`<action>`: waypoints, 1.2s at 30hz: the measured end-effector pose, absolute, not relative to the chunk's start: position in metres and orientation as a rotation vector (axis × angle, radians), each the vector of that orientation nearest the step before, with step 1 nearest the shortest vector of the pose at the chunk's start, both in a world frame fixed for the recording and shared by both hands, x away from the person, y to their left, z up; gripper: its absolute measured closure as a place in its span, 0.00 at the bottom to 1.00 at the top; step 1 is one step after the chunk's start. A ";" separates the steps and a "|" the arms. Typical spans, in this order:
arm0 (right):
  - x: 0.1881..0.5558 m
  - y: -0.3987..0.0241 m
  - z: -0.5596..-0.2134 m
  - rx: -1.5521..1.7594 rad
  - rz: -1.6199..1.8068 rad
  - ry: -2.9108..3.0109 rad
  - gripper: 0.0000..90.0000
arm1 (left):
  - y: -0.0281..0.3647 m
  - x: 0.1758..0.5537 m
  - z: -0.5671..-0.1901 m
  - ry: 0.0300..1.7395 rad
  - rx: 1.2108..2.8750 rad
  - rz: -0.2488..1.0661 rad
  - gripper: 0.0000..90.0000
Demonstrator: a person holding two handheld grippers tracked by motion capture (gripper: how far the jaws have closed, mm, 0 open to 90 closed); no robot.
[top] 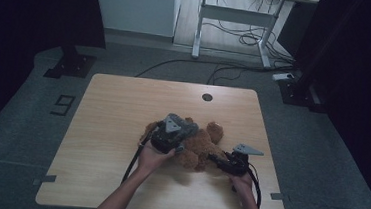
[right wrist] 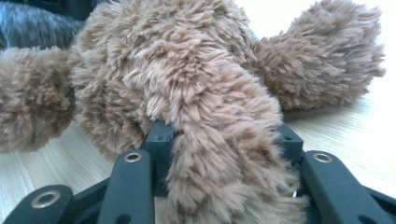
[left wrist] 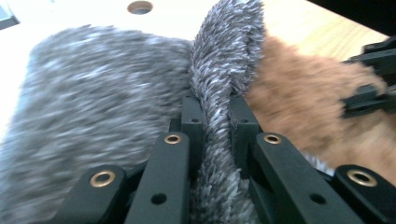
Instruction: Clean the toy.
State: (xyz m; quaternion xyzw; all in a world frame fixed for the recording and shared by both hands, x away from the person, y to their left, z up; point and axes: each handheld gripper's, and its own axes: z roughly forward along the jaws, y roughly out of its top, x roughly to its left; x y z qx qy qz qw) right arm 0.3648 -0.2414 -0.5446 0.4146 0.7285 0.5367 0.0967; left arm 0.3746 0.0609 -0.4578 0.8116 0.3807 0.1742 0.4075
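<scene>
A brown plush bear lies in the middle of the wooden table, with a grey fuzzy cloth over its left part. My left gripper is over the bear, shut on a fold of that grey cloth, which stands up between the jaws of the left gripper. The bear's brown fur lies to its right. My right gripper comes in from the bear's right, and the right gripper is shut on a brown plush limb of the bear.
A round cable hole sits near the table's far edge. Cables trail from both grippers toward the near edge. Beyond the table stand a white desk frame and dark stands on the floor.
</scene>
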 end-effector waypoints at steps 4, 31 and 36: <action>0.365 -0.241 -0.545 1.232 1.595 2.159 0.60 | 0.089 0.364 -0.452 0.963 1.988 0.455 0.89; 0.366 -0.242 -0.547 1.249 1.583 2.158 0.61 | 0.178 0.381 -0.469 1.206 1.894 0.449 0.89; 0.365 -0.241 -0.546 1.233 1.560 2.157 0.60 | 0.153 0.386 -0.434 1.114 1.914 0.463 0.89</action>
